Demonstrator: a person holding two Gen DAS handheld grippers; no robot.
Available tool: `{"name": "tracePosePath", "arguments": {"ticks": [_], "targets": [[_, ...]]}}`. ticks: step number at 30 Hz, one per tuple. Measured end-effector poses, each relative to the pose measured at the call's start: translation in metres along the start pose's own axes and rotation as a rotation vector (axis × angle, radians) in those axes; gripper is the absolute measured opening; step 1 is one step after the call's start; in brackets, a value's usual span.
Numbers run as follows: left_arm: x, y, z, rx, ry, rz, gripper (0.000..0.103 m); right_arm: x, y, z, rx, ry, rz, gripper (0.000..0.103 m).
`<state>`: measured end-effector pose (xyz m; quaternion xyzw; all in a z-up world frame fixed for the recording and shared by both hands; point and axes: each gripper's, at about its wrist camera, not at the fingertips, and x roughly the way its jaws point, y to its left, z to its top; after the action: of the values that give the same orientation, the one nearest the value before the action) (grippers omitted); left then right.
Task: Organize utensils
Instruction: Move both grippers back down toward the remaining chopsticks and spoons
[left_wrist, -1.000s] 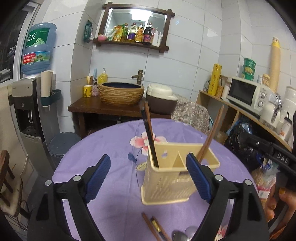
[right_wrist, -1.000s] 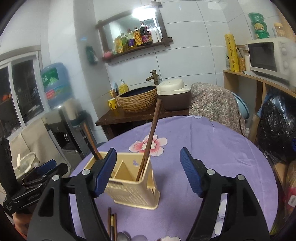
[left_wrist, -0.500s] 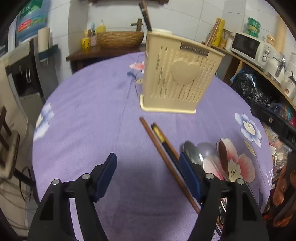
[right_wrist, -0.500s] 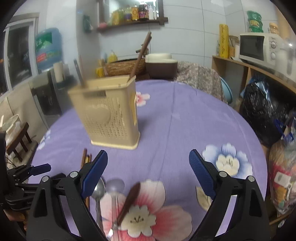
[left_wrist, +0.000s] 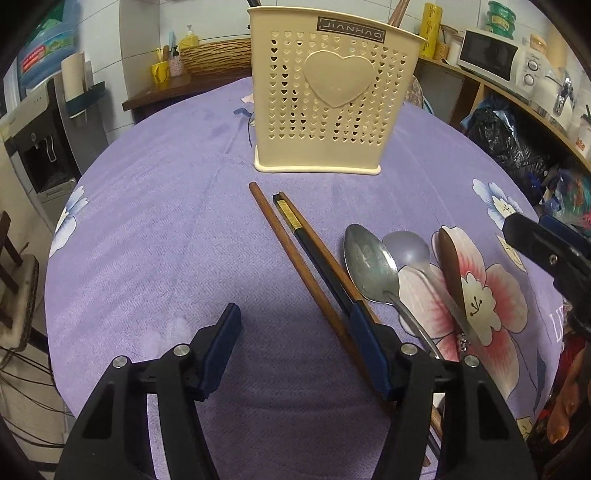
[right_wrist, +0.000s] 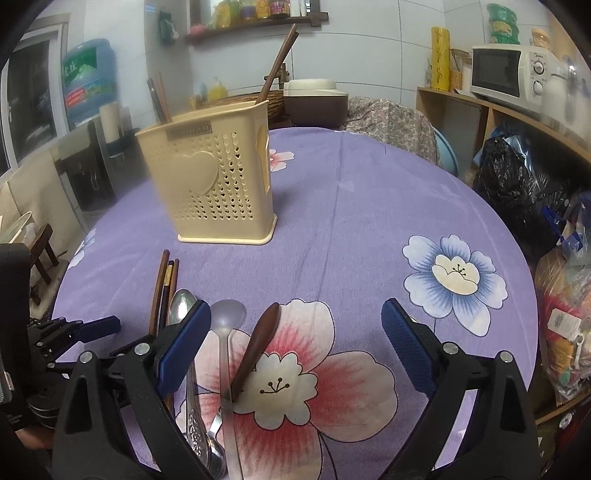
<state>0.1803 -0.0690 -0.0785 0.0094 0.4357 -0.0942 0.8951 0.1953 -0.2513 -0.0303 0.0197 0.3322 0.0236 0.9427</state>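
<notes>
Table (left_wrist: 155, 229) under a purple floral cloth fills both wrist views. A cream holder (left_wrist: 328, 99) with heart-shaped holes stands upright at 12 o'clock in the left view and at 10 o'clock in the right view (right_wrist: 214, 177). A few chopstick tops poke out of its rim, at opposite ends.

Loose utensils lie flat on the cloth, near the holder but apart from it. In the left view, a brown chopstick (left_wrist: 291, 258) runs from centre toward 5 o'clock. Just beside it on the right lie a black chopstick (left_wrist: 314, 251) with a gold band and a second brown stick, partly hidden. Further right lie a metal spoon (left_wrist: 371, 269), a grey spoon (left_wrist: 406, 247) and a wooden spoon (left_wrist: 450, 269), bowls pointing toward the holder.

The left gripper (left_wrist: 295, 343) sits at 6 o'clock of its view, low over the cloth. Its jaws are closing and the brown chopstick passes between them, close against the right pad; I cannot tell whether the pad touches it.

The right gripper (right_wrist: 295, 347) sits at 6 o'clock of its own view. Its jaws stand wide and are opening. The wooden spoon (right_wrist: 258, 343) and grey spoon (right_wrist: 225, 332) lie between them, untouched. The metal spoon (right_wrist: 181, 306) lies partly behind the left pad. The left gripper (right_wrist: 96, 326) shows at 9 o'clock there.
</notes>
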Motion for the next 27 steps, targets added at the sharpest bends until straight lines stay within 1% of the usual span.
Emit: {"name": "tracePosePath", "arguments": {"ticks": [4,9,12,13,16,19,22,24,26,27], "targets": [[0.0,-0.001,0.002,0.021,-0.002,0.023,0.061,0.002,0.003,-0.002,-0.005,0.01,-0.002,0.092],[-0.002,0.01,-0.004,0.042,0.012,0.011,0.059,0.004,0.005,-0.007,-0.012,0.031,-0.009,0.092],[-0.006,0.021,-0.007,0.051,0.021,0.007,0.059,0.004,0.009,-0.009,-0.025,0.038,0.016,0.092],[-0.007,0.024,-0.008,0.055,0.022,0.008,0.059,0.003,0.013,-0.009,-0.035,0.041,0.036,0.092],[-0.01,0.039,-0.008,0.03,0.026,-0.016,0.059,0.005,0.025,-0.011,-0.064,0.067,0.148,0.092],[-0.008,0.053,-0.005,0.015,0.018,0.002,0.058,0.01,0.042,-0.012,-0.094,0.103,0.253,0.092],[-0.005,0.064,0.003,0.004,0.016,0.007,0.052,0.016,0.057,-0.014,-0.105,0.142,0.321,0.088],[-0.002,0.067,0.006,0.01,0.014,0.001,0.045,0.022,0.063,-0.015,-0.115,0.158,0.328,0.085],[0.002,0.068,0.011,0.029,0.016,0.003,0.037,0.029,0.067,-0.015,-0.119,0.18,0.335,0.078],[0.004,0.067,0.014,0.04,0.017,-0.002,0.034,0.033,0.069,-0.015,-0.11,0.195,0.355,0.074]]}}
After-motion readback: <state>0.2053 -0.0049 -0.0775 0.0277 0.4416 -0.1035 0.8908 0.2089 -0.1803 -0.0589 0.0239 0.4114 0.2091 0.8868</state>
